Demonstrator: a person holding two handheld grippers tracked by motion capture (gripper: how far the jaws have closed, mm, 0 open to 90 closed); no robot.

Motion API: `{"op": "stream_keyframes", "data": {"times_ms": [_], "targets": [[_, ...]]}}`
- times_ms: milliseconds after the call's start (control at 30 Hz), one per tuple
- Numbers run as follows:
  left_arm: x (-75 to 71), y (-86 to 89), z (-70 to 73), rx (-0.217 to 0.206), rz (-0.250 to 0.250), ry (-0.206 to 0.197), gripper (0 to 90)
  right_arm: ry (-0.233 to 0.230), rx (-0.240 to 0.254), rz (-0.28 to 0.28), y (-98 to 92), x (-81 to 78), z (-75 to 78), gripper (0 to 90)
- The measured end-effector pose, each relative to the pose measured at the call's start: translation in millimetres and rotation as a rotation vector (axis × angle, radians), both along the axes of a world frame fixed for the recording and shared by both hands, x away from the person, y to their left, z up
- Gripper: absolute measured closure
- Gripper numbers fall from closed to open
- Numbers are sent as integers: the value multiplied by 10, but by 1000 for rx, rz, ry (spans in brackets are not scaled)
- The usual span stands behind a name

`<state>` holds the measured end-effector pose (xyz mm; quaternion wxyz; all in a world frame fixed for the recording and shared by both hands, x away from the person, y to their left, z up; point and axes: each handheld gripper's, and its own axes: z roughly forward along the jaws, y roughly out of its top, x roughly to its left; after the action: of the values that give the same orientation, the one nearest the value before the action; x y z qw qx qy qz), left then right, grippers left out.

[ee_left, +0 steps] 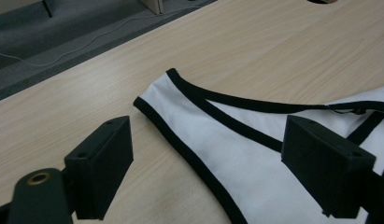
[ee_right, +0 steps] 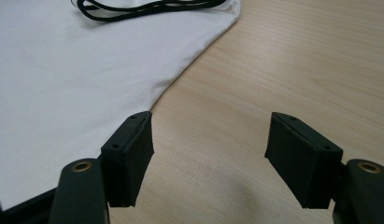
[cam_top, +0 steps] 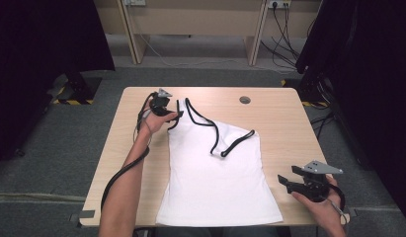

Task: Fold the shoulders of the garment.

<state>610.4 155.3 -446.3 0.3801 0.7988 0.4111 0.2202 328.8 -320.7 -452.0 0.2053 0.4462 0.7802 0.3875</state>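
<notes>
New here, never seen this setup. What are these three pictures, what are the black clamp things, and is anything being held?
A person sits at a wooden table with a hand-held gripper in each hand. The high view looks down from above. The other two pictures come from cameras riding on each gripper, looking along its black jaws. A white tank top with black trim lies flat on the table. The left hand-held gripper stands open around its strap; the right hand-held gripper is open beside its edge. Nothing is held.

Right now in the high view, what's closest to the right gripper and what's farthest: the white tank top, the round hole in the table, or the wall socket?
From the right gripper:
1. White tank top, just to its left on the table.
2. Round hole, near the table's far edge.
3. Wall socket, on the wall beyond the table.
</notes>
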Motion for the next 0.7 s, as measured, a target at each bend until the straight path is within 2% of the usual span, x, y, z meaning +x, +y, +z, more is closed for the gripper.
{"op": "stream_keyframes", "data": {"times_ms": [333,467,567,700], "targets": [[119,-110,-102,10,24,26,183,-14,4,-6,-36,-92,32,317],[154,-111,-180,6,35,57,192,-18,7,-7,-43,-116,26,316],[165,-110,-226,17,41,67,211,-25,6,-6,-45,-135,32,317],[177,-98,-288,10,55,87,228,-26,10,-8,-66,-142,40,317]]}}
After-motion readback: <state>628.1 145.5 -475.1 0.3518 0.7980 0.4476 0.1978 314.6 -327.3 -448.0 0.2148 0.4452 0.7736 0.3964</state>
